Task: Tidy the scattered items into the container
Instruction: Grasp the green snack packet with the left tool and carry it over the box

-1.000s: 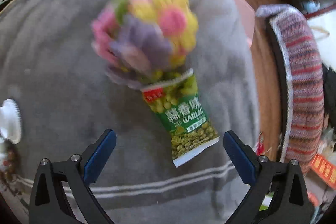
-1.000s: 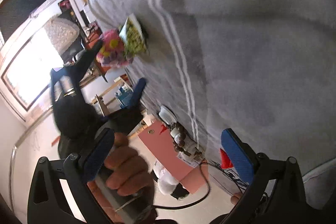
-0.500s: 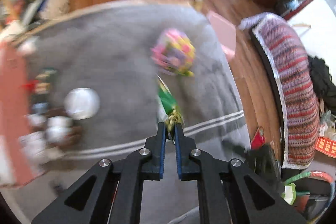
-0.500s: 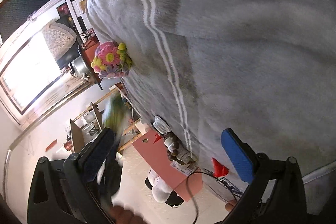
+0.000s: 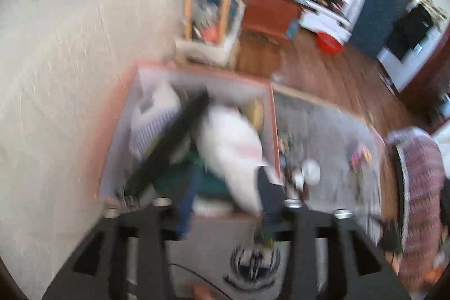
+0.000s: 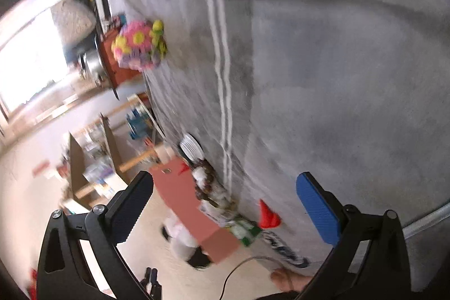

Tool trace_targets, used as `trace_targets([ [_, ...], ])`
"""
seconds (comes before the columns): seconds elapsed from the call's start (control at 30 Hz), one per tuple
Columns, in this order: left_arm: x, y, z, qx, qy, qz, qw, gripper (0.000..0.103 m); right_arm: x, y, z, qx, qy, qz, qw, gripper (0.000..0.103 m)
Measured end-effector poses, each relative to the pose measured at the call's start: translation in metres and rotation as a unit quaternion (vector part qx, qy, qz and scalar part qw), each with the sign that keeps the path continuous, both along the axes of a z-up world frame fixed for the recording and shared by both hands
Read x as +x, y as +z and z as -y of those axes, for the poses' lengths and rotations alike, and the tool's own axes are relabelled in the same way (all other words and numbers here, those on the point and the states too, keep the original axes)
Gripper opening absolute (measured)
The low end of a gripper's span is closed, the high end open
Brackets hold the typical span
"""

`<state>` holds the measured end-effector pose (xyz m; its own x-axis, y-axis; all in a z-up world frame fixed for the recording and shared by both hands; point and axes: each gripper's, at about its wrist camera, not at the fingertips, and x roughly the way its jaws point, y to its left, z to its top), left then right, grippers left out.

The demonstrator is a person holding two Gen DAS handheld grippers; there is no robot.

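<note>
In the blurred left wrist view my left gripper (image 5: 225,204) hangs over the pink container (image 5: 118,131), its jaws apart. A green patch, perhaps the snack packet (image 5: 197,159), lies among the white and dark items inside. The colourful flower ball (image 5: 361,156) sits on the grey blanket (image 5: 332,131). In the right wrist view my right gripper (image 6: 225,204) is open and empty over the blanket (image 6: 337,61). The flower ball (image 6: 139,47) rests near the blanket's far edge, and the pink container (image 6: 194,212) stands beside the blanket.
A white round lid (image 5: 310,172) and small items lie along the blanket's edge next to the container; they also show in the right wrist view (image 6: 191,148). A striped cushion (image 5: 419,187) is at the right. Shelves (image 5: 213,4) stand by the wall.
My left gripper closed on the green snack packet, carried it off the blanket to over the pink container, and its jaws now stand apart. The right gripper stayed open and shifted slightly.
</note>
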<state>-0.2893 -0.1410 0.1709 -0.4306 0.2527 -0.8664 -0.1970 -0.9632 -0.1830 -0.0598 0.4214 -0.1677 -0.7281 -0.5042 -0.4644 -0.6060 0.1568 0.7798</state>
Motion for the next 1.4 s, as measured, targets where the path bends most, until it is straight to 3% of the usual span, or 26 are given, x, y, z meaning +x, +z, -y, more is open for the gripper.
trace_targets([
  [0.03,0.014,-0.019,-0.002,0.006,-0.034,0.023,0.9991,0.063,-0.004,0.004,0.005,0.016,0.019,-0.002,1.0,0.102],
  [0.13,0.046,-0.078,-0.035,0.017,-0.101,0.09,0.9906,0.069,-0.019,0.016,0.03,0.04,0.088,-0.025,0.995,0.102],
  [0.27,0.064,-0.16,-0.092,0.017,-0.125,0.185,0.9746,0.069,-0.032,0.016,0.06,0.023,0.134,-0.04,0.99,0.102],
  [0.4,0.049,-0.211,-0.141,-0.002,-0.107,0.22,0.9696,0.069,-0.027,0.006,0.056,0.025,0.139,-0.022,0.99,0.102],
  [0.57,0.028,-0.26,-0.188,-0.044,-0.083,0.221,0.9707,0.071,-0.026,0.002,0.032,0.029,0.109,-0.007,0.994,0.102],
  [0.63,0.022,-0.276,-0.199,-0.043,-0.071,0.23,0.9698,0.071,-0.03,0.003,0.03,0.023,0.106,-0.013,0.994,0.102],
  [0.67,0.021,-0.28,-0.203,-0.062,-0.065,0.21,0.9737,0.07,-0.033,0.003,0.032,0.02,0.111,-0.019,0.993,0.102],
  [0.7,0.021,-0.281,-0.206,-0.08,-0.06,0.196,0.9755,0.044,-0.037,0.004,0.034,0.02,0.12,-0.024,0.992,0.102],
  [0.73,0.021,-0.283,-0.207,-0.098,-0.058,0.189,0.9754,0.032,-0.041,0.004,0.037,0.02,0.131,-0.028,0.991,0.102],
  [0.9,0.033,-0.276,-0.202,-0.087,-0.057,0.215,0.9711,0.025,-0.051,0.008,0.046,0.018,0.151,-0.038,0.988,0.102],
  [1.03,0.059,-0.238,-0.194,-0.074,-0.082,0.192,0.9752,0.024,-0.048,0.011,0.043,0.025,0.145,-0.04,0.988,0.102],
  [1.2,0.086,-0.146,-0.161,-0.046,-0.109,0.135,0.9838,0.025,-0.043,0.014,0.047,0.026,0.149,-0.038,0.988,0.102],
  [1.33,0.06,-0.053,-0.095,-0.033,-0.061,0.055,0.9961,0.025,-0.042,0.019,0.055,0.031,0.163,-0.043,0.985,0.102],
  [1.4,0.04,-0.024,-0.071,-0.042,-0.036,0.021,0.9982,0.025,-0.042,0.022,0.06,0.036,0.171,-0.048,0.983,0.102],
])
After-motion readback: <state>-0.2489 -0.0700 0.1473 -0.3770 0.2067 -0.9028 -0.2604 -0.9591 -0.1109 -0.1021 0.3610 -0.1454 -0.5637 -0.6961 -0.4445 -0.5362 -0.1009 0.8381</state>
